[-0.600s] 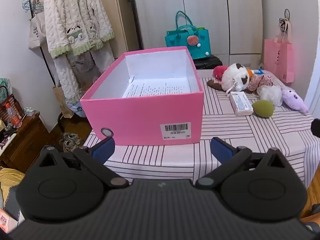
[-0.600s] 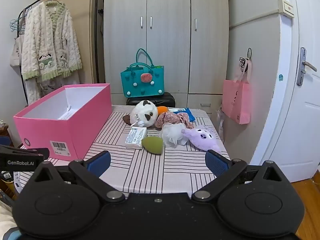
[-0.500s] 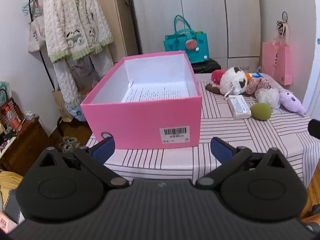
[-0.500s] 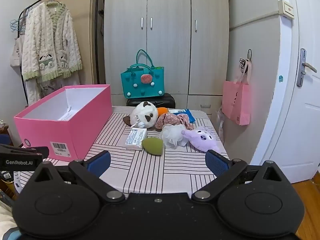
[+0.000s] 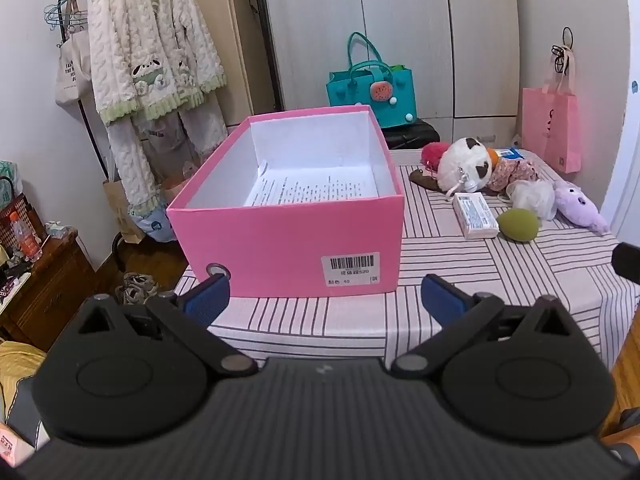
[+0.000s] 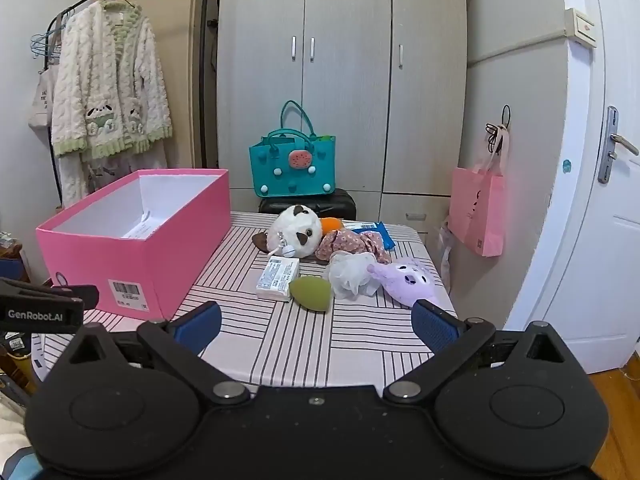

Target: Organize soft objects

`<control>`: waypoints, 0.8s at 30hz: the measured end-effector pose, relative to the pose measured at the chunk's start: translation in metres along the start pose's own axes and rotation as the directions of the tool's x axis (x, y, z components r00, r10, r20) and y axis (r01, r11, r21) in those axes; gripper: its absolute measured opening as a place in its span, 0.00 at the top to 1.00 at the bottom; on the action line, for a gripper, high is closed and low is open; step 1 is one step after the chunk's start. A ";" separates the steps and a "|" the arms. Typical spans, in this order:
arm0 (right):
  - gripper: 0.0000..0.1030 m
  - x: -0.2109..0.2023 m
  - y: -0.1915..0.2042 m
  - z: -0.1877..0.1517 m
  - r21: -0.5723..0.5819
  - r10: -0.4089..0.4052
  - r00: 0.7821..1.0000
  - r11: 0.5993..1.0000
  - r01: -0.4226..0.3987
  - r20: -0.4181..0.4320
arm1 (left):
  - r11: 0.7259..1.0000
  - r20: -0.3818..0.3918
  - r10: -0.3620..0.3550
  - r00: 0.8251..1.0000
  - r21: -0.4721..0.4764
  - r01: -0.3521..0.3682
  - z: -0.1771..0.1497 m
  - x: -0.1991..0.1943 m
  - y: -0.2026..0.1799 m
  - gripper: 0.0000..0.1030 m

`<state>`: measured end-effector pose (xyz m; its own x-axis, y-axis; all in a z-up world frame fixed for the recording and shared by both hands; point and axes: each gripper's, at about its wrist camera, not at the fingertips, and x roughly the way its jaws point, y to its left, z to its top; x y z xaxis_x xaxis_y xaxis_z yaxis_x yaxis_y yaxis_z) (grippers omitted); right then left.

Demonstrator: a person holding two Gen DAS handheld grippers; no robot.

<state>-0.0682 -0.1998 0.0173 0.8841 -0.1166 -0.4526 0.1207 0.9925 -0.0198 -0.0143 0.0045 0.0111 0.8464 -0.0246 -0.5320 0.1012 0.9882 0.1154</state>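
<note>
An open pink box holding only a printed sheet stands on the left of the striped table. To its right lie a panda plush, a floral cloth, a white mesh puff, a purple plush, a green sponge and a tissue pack. My left gripper hangs open just short of the box front. My right gripper is open over the table's near edge, apart from the toys.
A teal tote sits on a black case behind the table, before grey wardrobe doors. A pink paper bag hangs at the right beside a white door. A clothes rack with a fluffy cardigan stands left, above a wooden cabinet.
The left wrist view has drawn back and lifted slightly, so the box looks a little smaller and farther. The right view is nearly the same. Both grippers stay open.
</note>
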 end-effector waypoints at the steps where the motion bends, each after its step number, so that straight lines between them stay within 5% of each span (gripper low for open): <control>1: 0.01 0.000 0.000 0.000 0.002 0.002 1.000 1.000 -0.002 -0.001 | 1.000 -0.002 0.000 1.000 0.000 0.000 0.000 -0.001 0.000 0.00; 24: 0.00 0.001 -0.010 0.001 0.038 -0.014 1.000 0.999 0.014 0.000 | 1.000 -0.040 -0.006 0.999 -0.027 0.005 0.000 0.012 -0.001 0.00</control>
<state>-0.0683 -0.2100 0.0175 0.8821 -0.1306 -0.4526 0.1503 0.9886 0.0076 -0.0043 0.0036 0.0047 0.8240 -0.0240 -0.5661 0.0908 0.9918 0.0902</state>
